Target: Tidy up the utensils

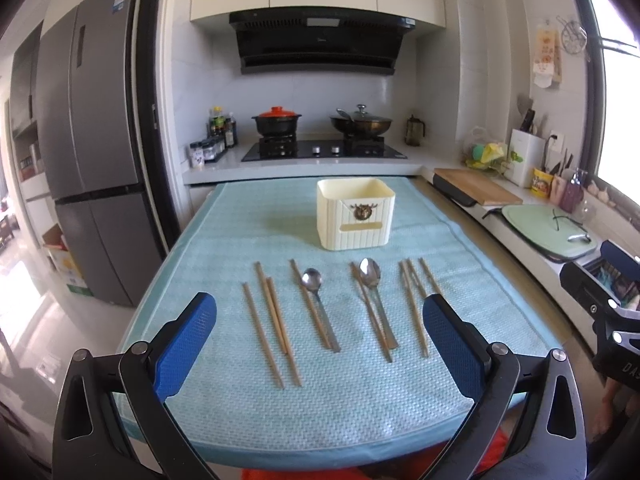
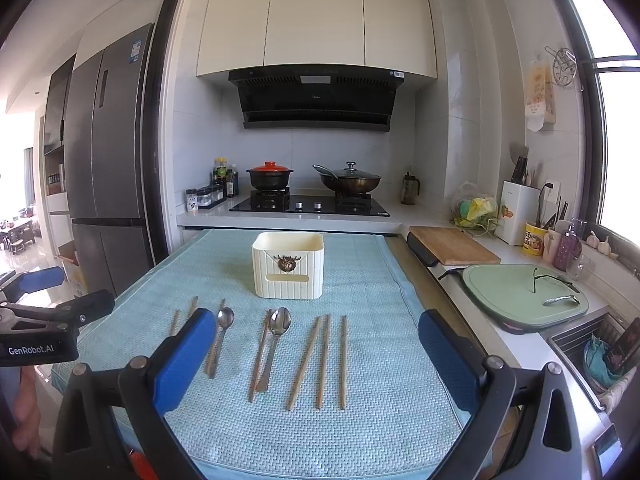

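A white-tiled kitchen wall (image 2: 200, 128) carries cream upper cabinets (image 2: 316, 20) at twelve o'clock, with a black range hood (image 2: 316, 98) directly beneath. Below it sits a black gas hob (image 2: 310, 206) on a pale countertop (image 2: 416, 212) — a red-lidded clay pot (image 2: 269, 176) and a lidded wok (image 2: 350, 180) rest on its burners. A grey multi-door refrigerator (image 2: 106, 168) stands at nine o'clock, above a glossy floor (image 1: 28, 344). Daylight pours through the window (image 2: 616, 140) at three o'clock.
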`<move>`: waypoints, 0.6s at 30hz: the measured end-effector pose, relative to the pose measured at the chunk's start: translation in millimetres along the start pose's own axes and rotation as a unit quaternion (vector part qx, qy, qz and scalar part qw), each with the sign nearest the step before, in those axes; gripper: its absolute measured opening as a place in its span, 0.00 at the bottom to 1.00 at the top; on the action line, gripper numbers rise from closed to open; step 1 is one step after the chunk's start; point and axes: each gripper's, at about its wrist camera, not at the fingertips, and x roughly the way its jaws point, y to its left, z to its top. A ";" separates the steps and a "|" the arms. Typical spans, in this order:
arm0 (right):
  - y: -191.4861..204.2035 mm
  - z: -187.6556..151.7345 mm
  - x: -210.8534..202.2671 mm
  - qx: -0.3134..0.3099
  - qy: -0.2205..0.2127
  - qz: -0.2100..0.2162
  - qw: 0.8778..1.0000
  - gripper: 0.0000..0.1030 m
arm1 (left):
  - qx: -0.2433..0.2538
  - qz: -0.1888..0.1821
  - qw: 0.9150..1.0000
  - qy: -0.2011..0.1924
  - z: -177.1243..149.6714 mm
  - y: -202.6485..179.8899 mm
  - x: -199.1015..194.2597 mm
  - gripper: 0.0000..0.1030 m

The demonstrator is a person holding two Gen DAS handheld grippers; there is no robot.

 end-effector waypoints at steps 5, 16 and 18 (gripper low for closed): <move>-1.4 -1.1 2.1 0.002 0.001 0.001 1.000 1.00 | -0.005 -0.010 1.000 0.002 0.5 0.6 1.0 1.00; -5.7 -3.3 11.3 0.013 0.016 0.004 1.000 1.00 | -0.005 -0.001 1.000 0.020 0.7 3.5 8.4 1.00; -5.9 -3.4 12.4 0.015 0.018 0.006 1.000 1.00 | 0.006 -0.003 1.000 0.023 0.7 1.0 11.6 1.00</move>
